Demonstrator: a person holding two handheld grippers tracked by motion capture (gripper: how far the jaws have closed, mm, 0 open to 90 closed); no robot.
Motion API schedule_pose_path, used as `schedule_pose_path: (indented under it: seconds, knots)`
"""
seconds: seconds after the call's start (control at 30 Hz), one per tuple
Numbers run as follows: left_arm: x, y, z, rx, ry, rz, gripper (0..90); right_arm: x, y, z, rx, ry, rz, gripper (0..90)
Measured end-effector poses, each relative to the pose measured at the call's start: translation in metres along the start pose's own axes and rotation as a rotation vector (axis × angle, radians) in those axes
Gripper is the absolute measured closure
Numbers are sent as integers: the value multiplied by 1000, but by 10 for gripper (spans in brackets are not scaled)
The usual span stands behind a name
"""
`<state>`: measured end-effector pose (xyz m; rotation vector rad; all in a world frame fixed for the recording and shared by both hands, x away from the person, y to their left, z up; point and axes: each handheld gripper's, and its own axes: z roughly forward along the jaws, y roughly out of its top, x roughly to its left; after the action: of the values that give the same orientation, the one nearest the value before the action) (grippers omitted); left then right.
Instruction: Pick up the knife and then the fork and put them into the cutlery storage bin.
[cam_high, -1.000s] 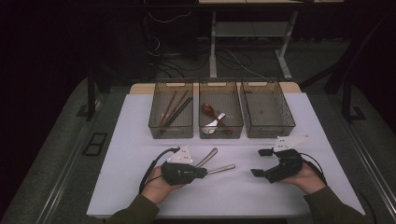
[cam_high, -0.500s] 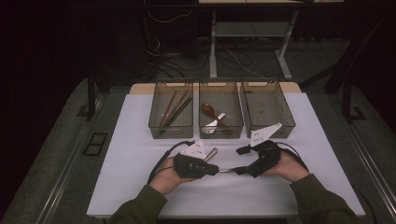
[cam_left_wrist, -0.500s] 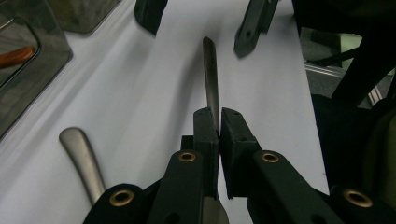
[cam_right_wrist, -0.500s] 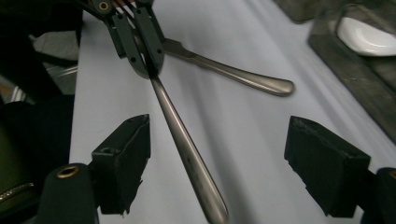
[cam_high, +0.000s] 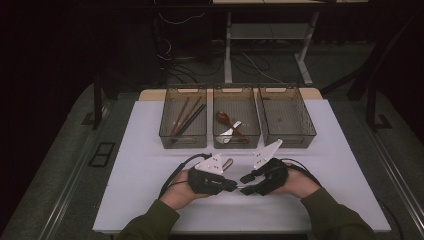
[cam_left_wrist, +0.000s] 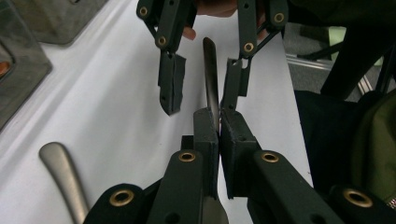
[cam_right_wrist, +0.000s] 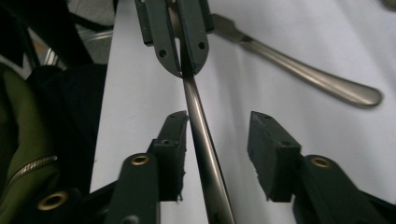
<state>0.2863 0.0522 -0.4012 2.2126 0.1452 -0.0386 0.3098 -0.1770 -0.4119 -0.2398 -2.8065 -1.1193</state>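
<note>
Both grippers meet low over the white table (cam_high: 150, 150), just in front of three clear bins (cam_high: 286, 112). Left gripper (cam_left_wrist: 218, 122) is clenched on a slim metal utensil handle (cam_left_wrist: 210, 77), its pads pressed flat against the steel with no gap visible between them. Right gripper (cam_right_wrist: 219, 140) stands spread, one jaw close beside the same handle and the other well apart from it, so it grips nothing yet. The handle runs from the left pads straight out between the right jaws, held off the table in the space between the two hands.

Which kind of utensil this is cannot be told, since its working end is hidden behind the left gripper. It looks to be polished steel: stiff, fairly light, not fragile, and probably slippery on its narrow rounded edges. A sound hold would likely be on the broad flat faces of the handle, somewhat back from the tip, with the pads square to it so it cannot roll or pivot.

A second metal handle (cam_right_wrist: 322, 81) lies flat on the table just beside the left gripper. Chopsticks (cam_high: 184, 117) fill the left bin and spoons (cam_high: 230, 127) the middle one.
</note>
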Motion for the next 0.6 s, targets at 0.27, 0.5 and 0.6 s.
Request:
schedule_pose_path:
  seconds: [0.27, 0.5, 0.6]
  knots:
    - [-2, 4, 3, 5, -7, 19, 849, 5, 2, 5, 28, 27, -43, 705]
    - [-2, 4, 0, -20, -15, 0, 868, 7, 3, 6, 42, 61, -83, 849]
    - [-2, 2, 2, -9, -17, 6, 868, 8, 3, 8, 53, 63, -91, 858]
